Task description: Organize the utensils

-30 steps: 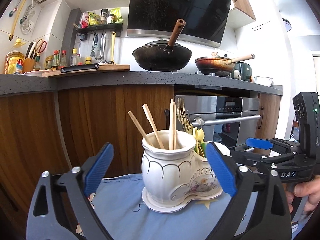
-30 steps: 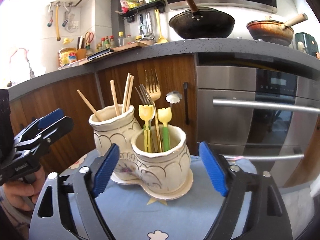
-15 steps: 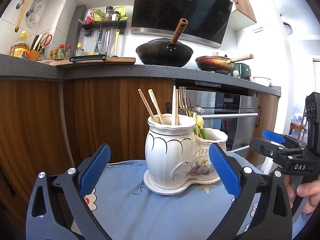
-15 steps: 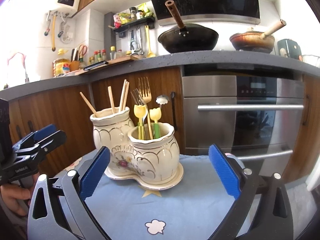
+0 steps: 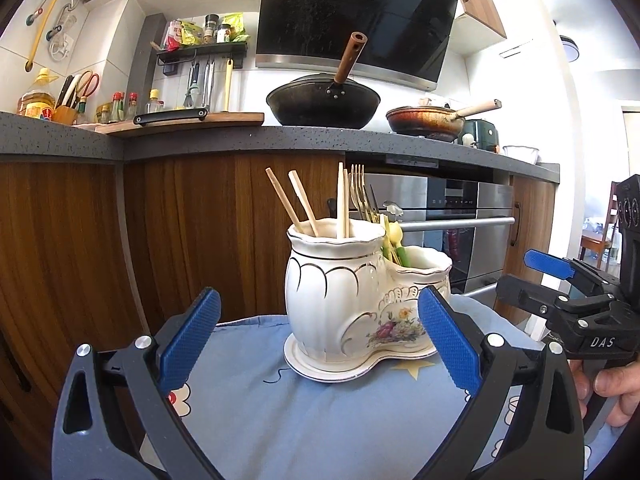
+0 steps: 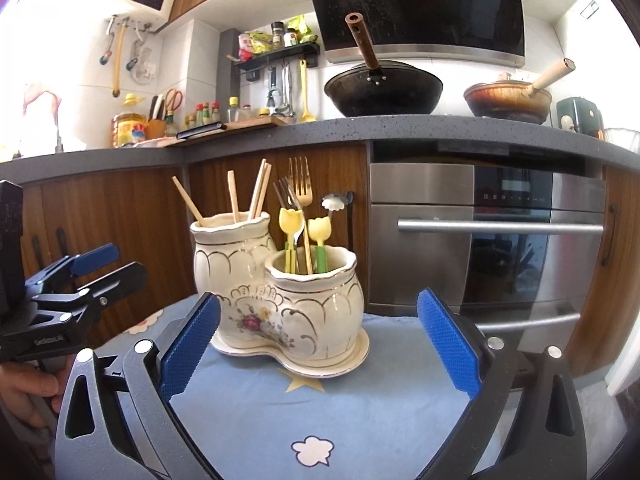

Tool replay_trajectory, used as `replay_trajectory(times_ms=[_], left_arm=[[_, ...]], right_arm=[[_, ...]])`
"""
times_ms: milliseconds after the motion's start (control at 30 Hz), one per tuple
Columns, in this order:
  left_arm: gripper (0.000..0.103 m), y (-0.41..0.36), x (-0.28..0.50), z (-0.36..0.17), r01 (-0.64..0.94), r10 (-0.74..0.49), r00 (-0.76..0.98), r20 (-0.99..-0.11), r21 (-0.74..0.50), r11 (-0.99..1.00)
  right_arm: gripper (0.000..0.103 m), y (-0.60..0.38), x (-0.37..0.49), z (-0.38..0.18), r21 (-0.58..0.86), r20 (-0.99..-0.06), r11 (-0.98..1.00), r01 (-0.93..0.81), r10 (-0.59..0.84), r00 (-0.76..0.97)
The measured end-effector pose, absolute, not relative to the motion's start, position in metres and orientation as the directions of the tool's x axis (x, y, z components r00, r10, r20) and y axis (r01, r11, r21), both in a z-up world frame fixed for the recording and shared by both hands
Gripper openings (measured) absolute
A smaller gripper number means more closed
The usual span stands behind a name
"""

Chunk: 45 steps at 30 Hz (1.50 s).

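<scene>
1. Ceramic utensil holder (image 5: 362, 300), white with gold trim and a painted flower spray, stands on a blue patterned cloth (image 5: 280, 412); it is two joined pots on one shared saucer-like base.
2. Its taller pot holds wooden chopsticks (image 6: 234, 200), which lean apart at different angles.
3. Its shorter pot (image 6: 316, 300) holds a gold fork (image 6: 301, 180), a darker fork beside it, two utensils with yellow tulip-shaped tops (image 6: 290, 219) on green stems, and one piece with a small white flower-shaped end.
4. Left gripper (image 5: 320, 340) is empty, its blue pads (image 5: 192, 340) spread wide. In its own view the holder stands beyond the fingertips, right of centre, with the right pad overlapping the shorter pot's side; contact cannot be told.
5. Right gripper (image 6: 318, 344) is likewise empty and spread wide, its blue pads (image 6: 448, 344) on either side of the holder's base as seen from its camera, the holder lying beyond them and apart from both.
6. Each gripper shows at the edge of the other's view, held by a bare hand (image 5: 612, 392), low beside the cloth.
7. Behind stand wooden cabinet fronts, a steel oven (image 6: 484, 240), and a dark speckled countertop (image 6: 400, 130) carrying a black wok (image 6: 384, 92) and a brown pan (image 6: 508, 102).
</scene>
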<state>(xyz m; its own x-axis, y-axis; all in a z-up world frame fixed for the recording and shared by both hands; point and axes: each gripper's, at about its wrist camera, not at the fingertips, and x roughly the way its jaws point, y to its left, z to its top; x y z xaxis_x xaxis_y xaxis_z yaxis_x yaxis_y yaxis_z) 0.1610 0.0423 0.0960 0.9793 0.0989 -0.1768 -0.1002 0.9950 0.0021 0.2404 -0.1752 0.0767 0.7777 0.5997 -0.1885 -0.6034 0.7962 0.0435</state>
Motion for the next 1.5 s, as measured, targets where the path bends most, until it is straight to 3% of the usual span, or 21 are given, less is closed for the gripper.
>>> replay_trajectory(times_ms=[1500], left_arm=[[0.098, 0.0399, 0.1637, 0.0952, -0.109, 0.11, 0.976, -0.19, 0.018, 0.994]], right_arm=[[0.098, -0.1738, 0.2394, 0.0767, 0.037, -0.187, 0.793, -0.609, 0.604, 0.775]])
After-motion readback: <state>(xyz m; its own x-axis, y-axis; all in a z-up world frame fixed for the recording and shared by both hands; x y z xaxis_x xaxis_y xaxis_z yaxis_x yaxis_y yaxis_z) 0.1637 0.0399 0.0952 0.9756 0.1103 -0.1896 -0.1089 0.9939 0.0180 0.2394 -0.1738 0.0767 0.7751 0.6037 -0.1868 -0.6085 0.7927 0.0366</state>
